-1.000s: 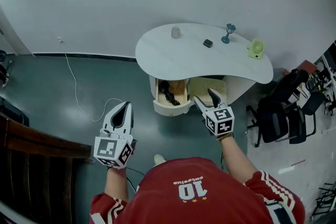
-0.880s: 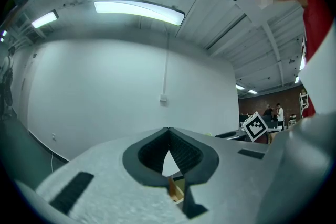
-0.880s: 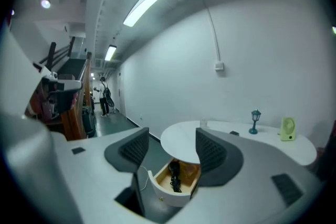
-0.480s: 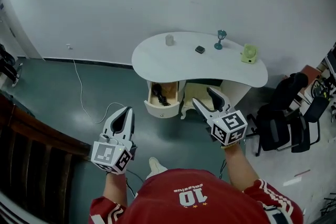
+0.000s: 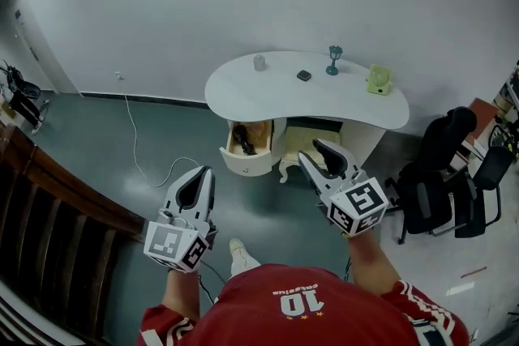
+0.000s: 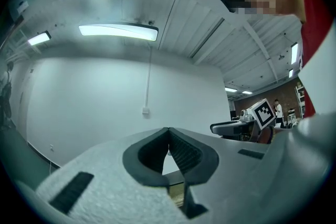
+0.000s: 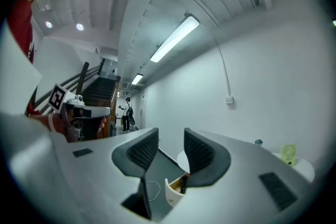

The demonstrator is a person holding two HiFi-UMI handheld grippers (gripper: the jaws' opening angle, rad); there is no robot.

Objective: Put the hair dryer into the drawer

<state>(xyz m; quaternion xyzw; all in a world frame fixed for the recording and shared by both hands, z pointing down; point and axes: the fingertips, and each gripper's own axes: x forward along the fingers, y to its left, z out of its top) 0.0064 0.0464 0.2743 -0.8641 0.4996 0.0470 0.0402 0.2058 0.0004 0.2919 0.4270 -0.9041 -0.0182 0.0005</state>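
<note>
We see the right gripper held in the air short of the white desk, with its jaws partly apart after just closing in; nothing is between them and they touch nothing. The left gripper hangs in the air too, jaws closed tip to tip on nothing. The hair dryer lies inside the open drawer under the desk, well apart from both grippers.

White table, cup, teal goblet
</note>
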